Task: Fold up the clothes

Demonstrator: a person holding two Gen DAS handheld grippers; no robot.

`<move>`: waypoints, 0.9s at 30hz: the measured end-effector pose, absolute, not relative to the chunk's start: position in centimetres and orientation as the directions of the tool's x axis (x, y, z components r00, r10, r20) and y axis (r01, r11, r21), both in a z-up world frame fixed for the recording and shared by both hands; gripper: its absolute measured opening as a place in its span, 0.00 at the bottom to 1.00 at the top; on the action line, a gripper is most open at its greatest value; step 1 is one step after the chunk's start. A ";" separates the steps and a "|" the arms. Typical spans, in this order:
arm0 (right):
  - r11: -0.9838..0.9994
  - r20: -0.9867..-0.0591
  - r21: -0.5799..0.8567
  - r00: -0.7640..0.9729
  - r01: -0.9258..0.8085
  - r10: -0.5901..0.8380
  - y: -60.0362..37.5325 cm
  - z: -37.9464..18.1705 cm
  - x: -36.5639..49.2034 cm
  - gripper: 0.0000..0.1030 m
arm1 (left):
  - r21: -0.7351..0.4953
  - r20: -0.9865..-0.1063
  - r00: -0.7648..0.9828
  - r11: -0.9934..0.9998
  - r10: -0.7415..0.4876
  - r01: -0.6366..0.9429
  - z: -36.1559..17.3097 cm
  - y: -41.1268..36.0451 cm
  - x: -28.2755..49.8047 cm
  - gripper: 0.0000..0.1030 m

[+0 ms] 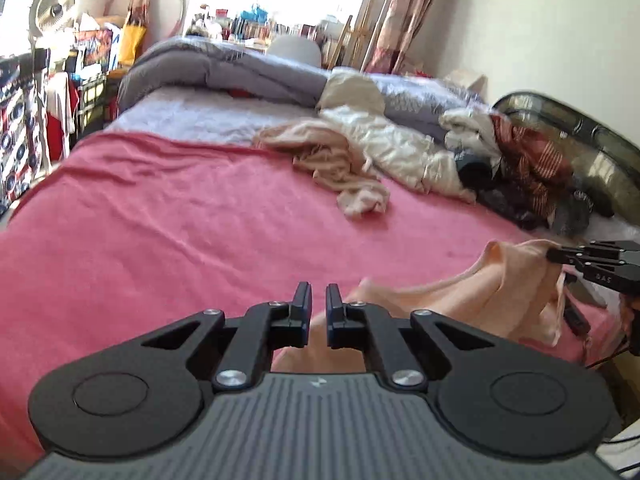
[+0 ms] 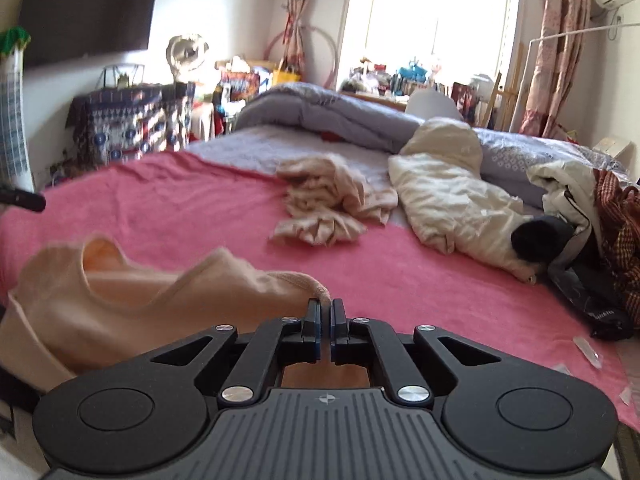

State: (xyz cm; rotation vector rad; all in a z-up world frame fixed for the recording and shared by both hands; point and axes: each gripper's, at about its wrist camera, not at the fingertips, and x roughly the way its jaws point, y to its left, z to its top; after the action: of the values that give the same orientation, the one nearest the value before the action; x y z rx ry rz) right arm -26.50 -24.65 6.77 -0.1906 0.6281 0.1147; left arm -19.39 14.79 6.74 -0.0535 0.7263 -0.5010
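A peach garment [image 1: 460, 300] lies bunched at the near edge of the pink bedspread [image 1: 180, 208], stretched between both grippers. My left gripper [image 1: 319, 300] has its jaws nearly together, and the cloth's near end sits pinched low between them. The right gripper [image 1: 554, 255] comes in from the right edge and is shut on the cloth's far corner, lifting it. In the right wrist view the right gripper [image 2: 325, 308] pinches a rolled hem of the peach garment [image 2: 160, 300], whose neck opening stands up at the left.
A crumpled beige garment [image 2: 332, 204] and a cream quilted jacket [image 2: 448, 196] lie mid-bed. A grey duvet [image 2: 328, 116] is heaped at the far end. Dark and red-checked clothes [image 1: 532, 168] pile up at the right. A fan [image 1: 54, 8] and patterned bags crowd the left side.
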 end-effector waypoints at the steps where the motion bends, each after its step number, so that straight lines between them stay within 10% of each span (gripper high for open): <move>1: 0.975 -0.625 -0.142 0.779 -0.169 0.044 -24.8 5.6 -26.9 0.06 | -0.179 -0.646 0.632 0.889 -0.429 0.421 5.8 14.2 -19.4 0.06; 4: 0.980 -0.689 -0.120 0.724 -0.157 0.032 -25.1 2.8 -27.8 0.06 | -0.104 -0.675 0.632 0.897 -0.380 0.429 4.1 13.1 -19.1 0.13; 9: 0.988 -0.681 -0.085 0.731 -0.132 0.039 -24.9 2.3 -28.9 0.06 | -0.190 -0.638 0.599 0.853 -0.484 0.486 4.3 13.2 -17.9 0.84; 11: 0.988 -0.674 -0.078 0.737 -0.136 0.049 -25.0 2.3 -28.9 0.06 | -0.195 -0.646 0.576 0.838 -0.501 0.510 4.2 13.2 -17.1 0.93; 21: 0.982 -0.630 -0.026 0.766 -0.185 0.128 -26.3 3.6 -29.9 0.07 | -0.258 -0.701 0.464 0.799 -0.542 0.543 1.5 11.5 -15.9 0.55; 27: 0.985 -0.630 -0.003 0.765 -0.174 0.134 -26.9 3.5 -30.0 0.08 | -0.270 -0.711 0.469 0.819 -0.524 0.506 1.0 11.2 -16.8 0.49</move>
State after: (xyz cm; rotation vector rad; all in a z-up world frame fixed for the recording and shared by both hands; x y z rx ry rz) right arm -30.05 -26.85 3.46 -0.0621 0.6794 0.1676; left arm -16.75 11.20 0.96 -0.0224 0.8792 -0.6317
